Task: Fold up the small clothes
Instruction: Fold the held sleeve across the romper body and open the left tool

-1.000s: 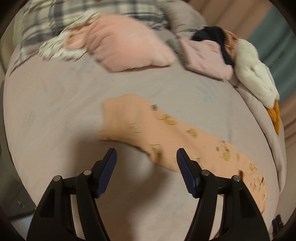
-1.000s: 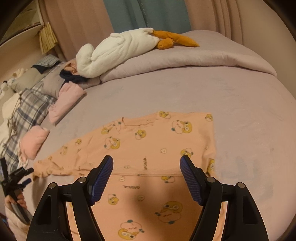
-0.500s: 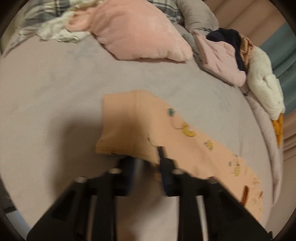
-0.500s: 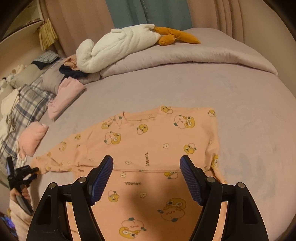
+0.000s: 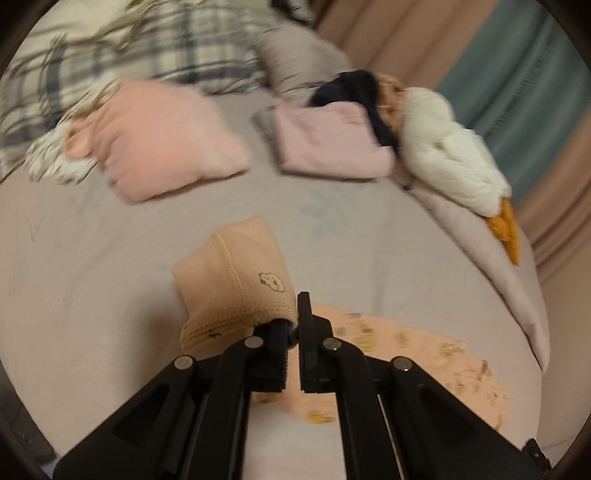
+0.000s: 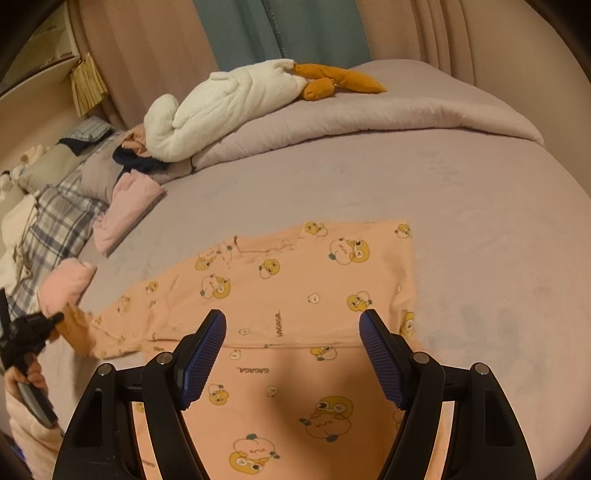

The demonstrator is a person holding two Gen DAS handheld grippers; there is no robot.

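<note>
A peach child's garment with yellow duck prints [image 6: 295, 288] lies spread on the grey-lilac bed [image 6: 480, 206]. My left gripper [image 5: 293, 325] is shut on the cuff of its long sleeve [image 5: 236, 284] and holds that cuff lifted off the bed; the rest of the sleeve [image 5: 424, 354] trails away to the right. In the right wrist view the left gripper [image 6: 33, 325] shows at the far left, holding the sleeve end. My right gripper [image 6: 293, 354] is open and empty, hovering over the garment's body.
A folded pink cloth [image 5: 162, 147] and a folded lilac-pink pile [image 5: 328, 144] lie at the far side of the bed. A white plush goose [image 6: 229, 107] rests on a rolled duvet [image 6: 369, 118]. Plaid bedding [image 5: 129, 55] lies far left. Curtains [image 6: 277, 33] hang behind.
My left gripper moved in on the sleeve end, closed on its cuff and lifted it off the bed. My right gripper stayed open above the garment, barely moving.
</note>
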